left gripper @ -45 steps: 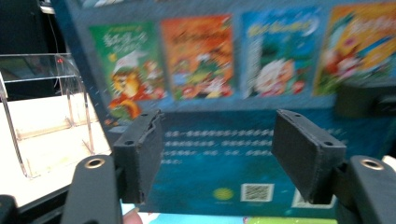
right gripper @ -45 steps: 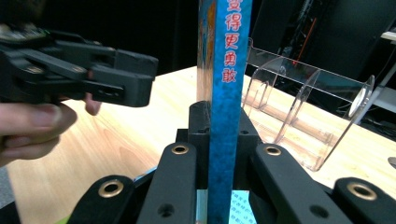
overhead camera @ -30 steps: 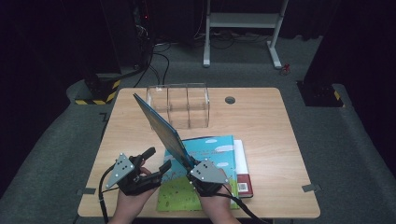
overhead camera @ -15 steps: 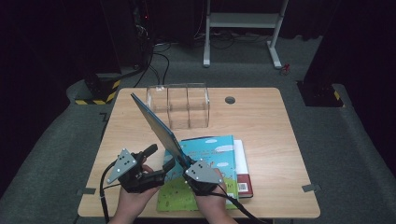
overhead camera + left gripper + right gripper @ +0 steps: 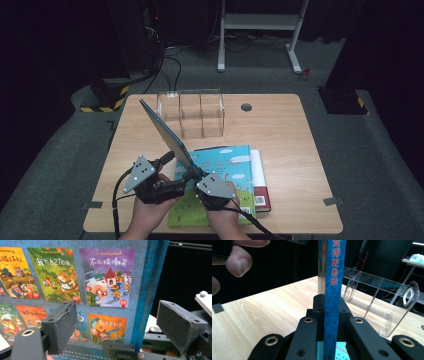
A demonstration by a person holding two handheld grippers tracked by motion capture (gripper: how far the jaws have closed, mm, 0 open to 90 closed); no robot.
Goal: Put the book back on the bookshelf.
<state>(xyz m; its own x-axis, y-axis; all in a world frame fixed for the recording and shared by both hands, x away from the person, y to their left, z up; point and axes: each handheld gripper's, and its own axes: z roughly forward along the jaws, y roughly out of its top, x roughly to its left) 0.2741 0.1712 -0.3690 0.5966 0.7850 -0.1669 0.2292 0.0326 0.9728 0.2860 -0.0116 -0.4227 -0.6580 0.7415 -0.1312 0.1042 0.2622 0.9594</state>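
Observation:
A thin blue book [image 5: 162, 132] stands tilted on edge above the table's front, its top corner leaning to the far left. My right gripper [image 5: 192, 175] is shut on its lower spine; the right gripper view has the blue spine [image 5: 334, 290] with red characters clamped between the jaws [image 5: 329, 322]. My left gripper [image 5: 172, 172] is open just left of the book. In the left gripper view the book's back cover [image 5: 107, 277], printed with several small book covers, lies just beyond the spread jaws [image 5: 120, 325].
A stack lies flat at the front centre: a teal-and-green picture book [image 5: 225, 160] over a white book [image 5: 256, 165] and a red one [image 5: 262, 197]. A clear divided organizer [image 5: 192, 112] stands on the wooden table [image 5: 280, 130] behind. A grommet hole [image 5: 246, 106] sits to the organizer's right.
My right gripper has shifted slightly left with the blue book still clamped. My left gripper has edged closer to the book's back cover.

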